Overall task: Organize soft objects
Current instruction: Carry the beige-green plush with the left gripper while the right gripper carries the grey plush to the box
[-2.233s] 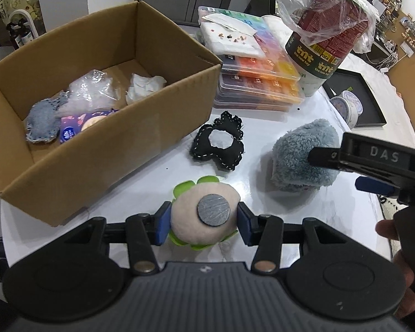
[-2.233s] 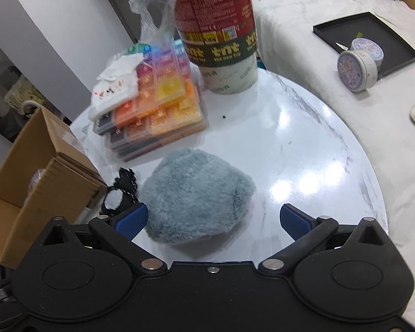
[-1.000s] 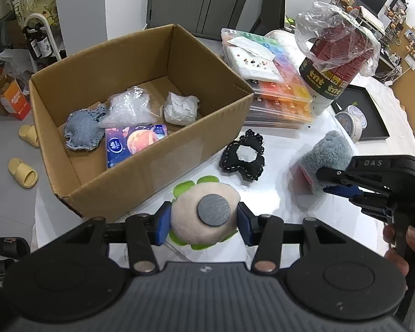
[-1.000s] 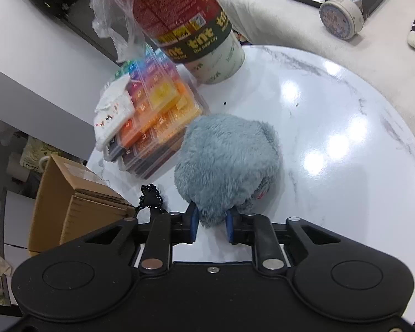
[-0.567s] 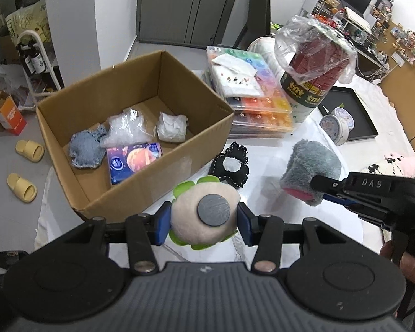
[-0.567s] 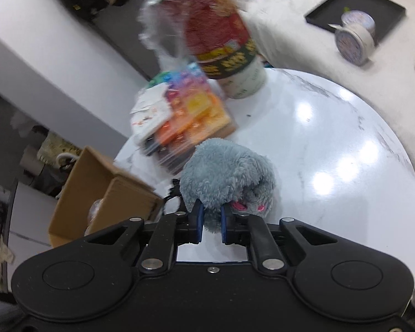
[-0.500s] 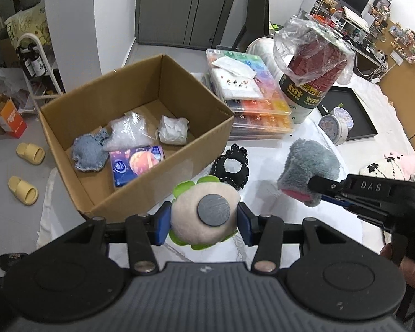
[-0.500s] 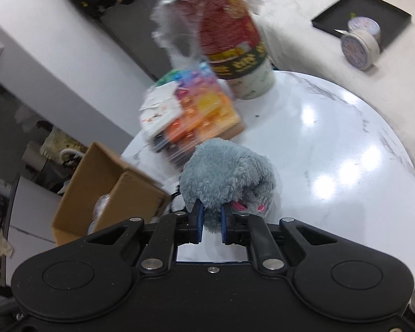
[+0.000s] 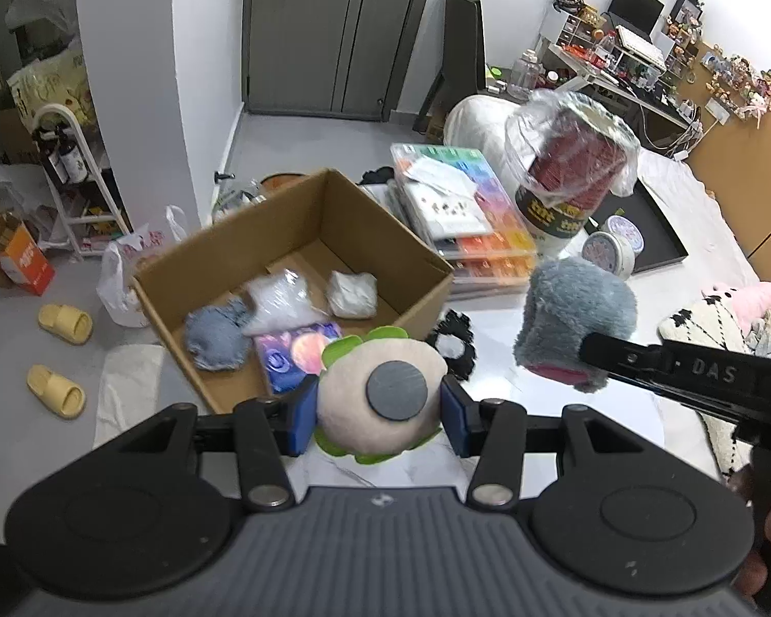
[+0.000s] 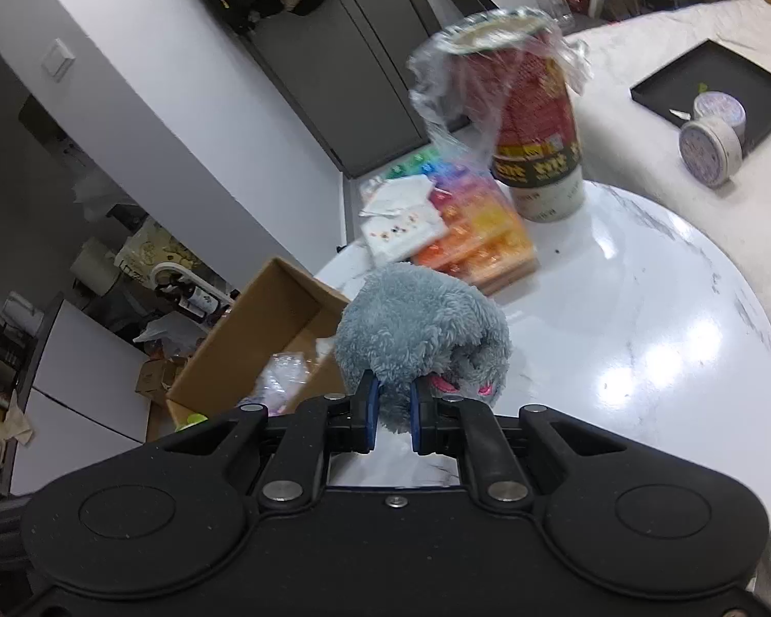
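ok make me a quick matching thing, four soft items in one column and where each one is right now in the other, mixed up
Things:
1. grey fluffy plush
2. cream round cushion with green petals
3. black frilly scrunchie
4. blue denim pad

Places:
A. lying on the white table, by the box
B. inside the cardboard box
C. pinched in the right gripper
D. clamped in the left gripper

Pairs: 1-C, 2-D, 3-A, 4-B
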Demonstrator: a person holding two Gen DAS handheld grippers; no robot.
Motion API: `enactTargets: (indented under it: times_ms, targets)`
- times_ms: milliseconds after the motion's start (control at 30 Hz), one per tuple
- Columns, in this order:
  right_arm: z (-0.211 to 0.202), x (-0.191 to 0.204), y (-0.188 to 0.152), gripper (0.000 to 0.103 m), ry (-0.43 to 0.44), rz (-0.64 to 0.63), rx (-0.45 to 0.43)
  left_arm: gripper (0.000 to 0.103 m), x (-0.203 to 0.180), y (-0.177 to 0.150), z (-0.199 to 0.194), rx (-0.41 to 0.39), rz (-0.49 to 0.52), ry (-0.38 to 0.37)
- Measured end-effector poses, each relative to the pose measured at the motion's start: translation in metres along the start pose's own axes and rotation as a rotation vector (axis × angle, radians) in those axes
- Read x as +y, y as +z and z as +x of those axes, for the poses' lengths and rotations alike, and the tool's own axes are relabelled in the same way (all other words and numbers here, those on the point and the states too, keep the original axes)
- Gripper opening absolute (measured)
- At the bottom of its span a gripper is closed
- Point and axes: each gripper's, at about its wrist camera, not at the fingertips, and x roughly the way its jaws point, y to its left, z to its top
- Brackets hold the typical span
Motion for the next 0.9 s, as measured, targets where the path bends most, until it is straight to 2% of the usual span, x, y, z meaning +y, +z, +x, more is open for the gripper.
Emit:
enactTargets:
  times_ms: [467,900]
  targets:
    - [-0.008,0.049,-0.001,0.012,0.039,-0.075,-0.011,0.048,0.027,0.028,-0.010,-0.045,0.027,0.050]
    - [-0.003,0.072,0.001,0.012,0.052,-0.113,-0.003,0.048,0.048,0.039,0.040,0.027,0.014,0.091]
